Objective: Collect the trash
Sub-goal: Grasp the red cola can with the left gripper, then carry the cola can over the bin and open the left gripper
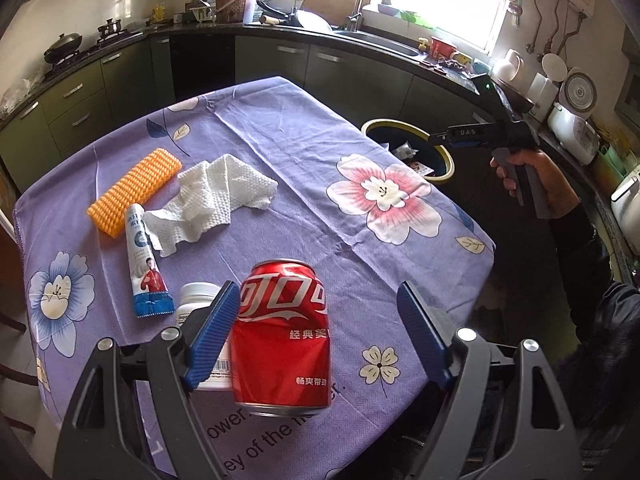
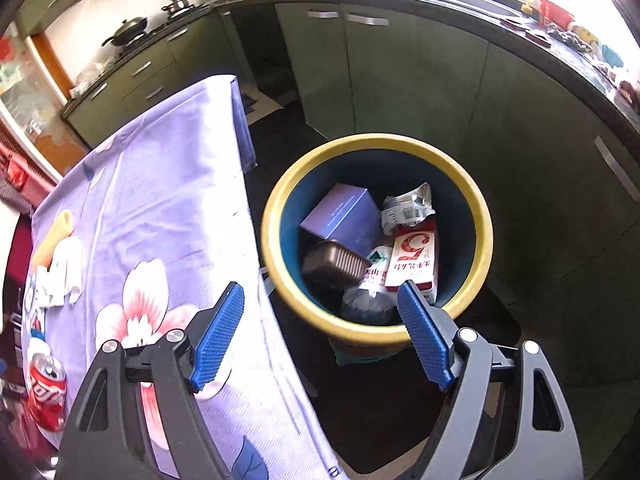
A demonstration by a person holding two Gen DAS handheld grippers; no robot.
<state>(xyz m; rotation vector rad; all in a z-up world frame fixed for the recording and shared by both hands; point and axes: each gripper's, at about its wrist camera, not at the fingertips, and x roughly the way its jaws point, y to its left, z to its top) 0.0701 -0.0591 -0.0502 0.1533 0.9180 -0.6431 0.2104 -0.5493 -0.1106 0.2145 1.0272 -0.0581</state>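
A dented red cola can (image 1: 282, 336) stands on the purple flowered tablecloth (image 1: 304, 184), between the open jaws of my left gripper (image 1: 320, 336); the left pad is near it, not closed. A white jar (image 1: 200, 312), a blue-and-white tube (image 1: 146, 264), a crumpled paper towel (image 1: 208, 200) and an orange foam sleeve (image 1: 134, 192) lie beyond. My right gripper (image 2: 320, 336) is open and empty above the yellow-rimmed bin (image 2: 280, 208), which holds a purple box (image 2: 340, 216), a brown tray (image 2: 334, 268) and cartons. The can also shows in the right wrist view (image 2: 46, 392).
The bin (image 1: 448, 168) stands on the floor off the table's right edge. Green kitchen cabinets (image 1: 280, 60) and a cluttered counter with a sink run behind. The right hand and its gripper (image 1: 440, 136) hover over the bin.
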